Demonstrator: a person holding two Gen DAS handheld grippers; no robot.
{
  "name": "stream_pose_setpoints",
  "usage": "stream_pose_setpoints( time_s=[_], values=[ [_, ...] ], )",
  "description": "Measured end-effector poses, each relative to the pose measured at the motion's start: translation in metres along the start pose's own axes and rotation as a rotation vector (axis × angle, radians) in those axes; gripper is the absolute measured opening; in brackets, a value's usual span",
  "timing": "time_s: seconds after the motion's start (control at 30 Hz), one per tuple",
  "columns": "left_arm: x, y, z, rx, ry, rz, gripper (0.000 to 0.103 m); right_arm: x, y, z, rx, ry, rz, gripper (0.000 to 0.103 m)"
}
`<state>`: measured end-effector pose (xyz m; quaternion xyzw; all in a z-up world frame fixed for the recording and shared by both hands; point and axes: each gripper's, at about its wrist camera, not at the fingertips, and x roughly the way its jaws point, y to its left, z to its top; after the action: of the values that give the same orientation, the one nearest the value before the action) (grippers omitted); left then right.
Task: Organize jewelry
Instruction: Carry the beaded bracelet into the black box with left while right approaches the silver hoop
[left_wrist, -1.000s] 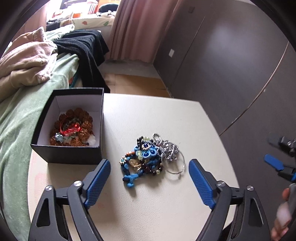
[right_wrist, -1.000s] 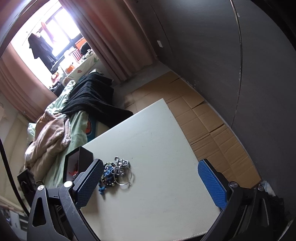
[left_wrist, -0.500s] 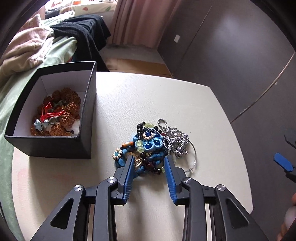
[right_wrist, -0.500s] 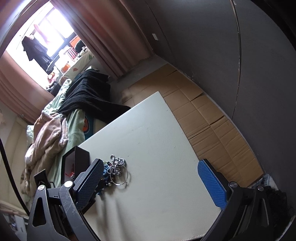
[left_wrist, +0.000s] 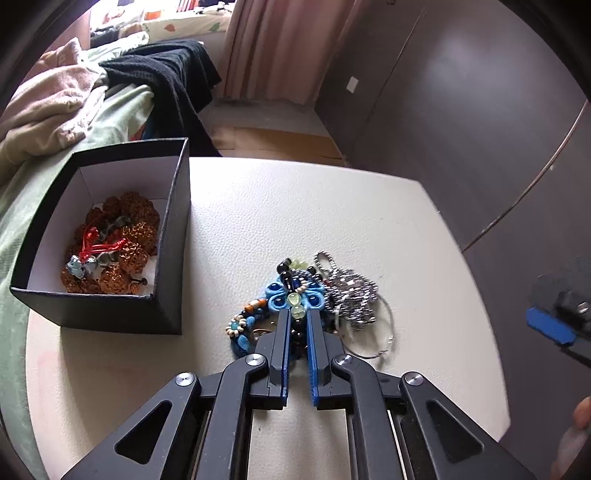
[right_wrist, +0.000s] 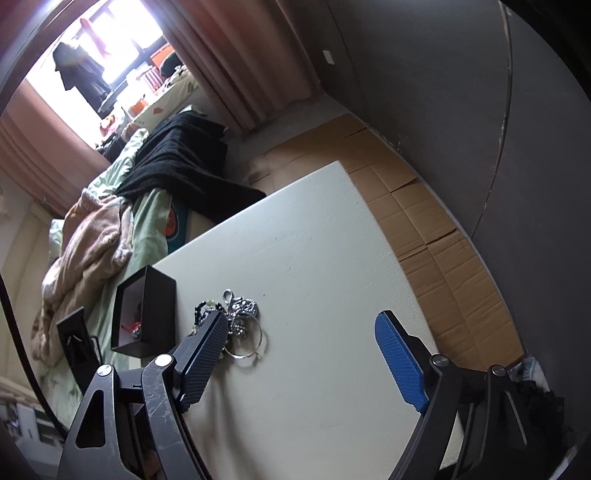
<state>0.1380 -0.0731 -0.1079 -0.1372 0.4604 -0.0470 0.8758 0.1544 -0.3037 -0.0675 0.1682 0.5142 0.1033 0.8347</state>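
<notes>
Far left, a pale green bedspread (left_wrist: 122, 110) covers the bed, with a crumpled pinkish-beige blanket (left_wrist: 48, 107) heaped on it and a black knitted garment (left_wrist: 173, 74) draped over the near corner. Dusty pink pleated curtains (left_wrist: 273, 48) hang at the far side beside a dark brown wall (left_wrist: 461, 122). Flattened brown cardboard sheets (right_wrist: 436, 240) line the floor right of the table.

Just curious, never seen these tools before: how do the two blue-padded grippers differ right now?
The left gripper is closing its jaws on the beaded jewelry pile; the right gripper stands wide, closing slightly, with only bare table between its fingers. Both have black frames and blue pads.
</notes>
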Motion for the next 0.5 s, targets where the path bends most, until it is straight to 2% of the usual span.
stream_pose_setpoints(
  time_s=[0.2,0.37,0.5],
  values=[
    [-0.034,0.006,0.008,-0.027,-0.062,-0.084,0.008,0.008,0.01,-0.005,-0.035,0.024,-0.004,0.083],
    [-0.059,0.01,0.016,-0.036,-0.118,-0.139,0.008,0.024,0.009,-0.009,-0.01,0.093,0.009,0.083],
    [-0.077,0.019,0.022,-0.058,-0.159,-0.173,0.008,0.041,0.02,-0.016,-0.063,0.14,-0.013,0.083]
  ],
)
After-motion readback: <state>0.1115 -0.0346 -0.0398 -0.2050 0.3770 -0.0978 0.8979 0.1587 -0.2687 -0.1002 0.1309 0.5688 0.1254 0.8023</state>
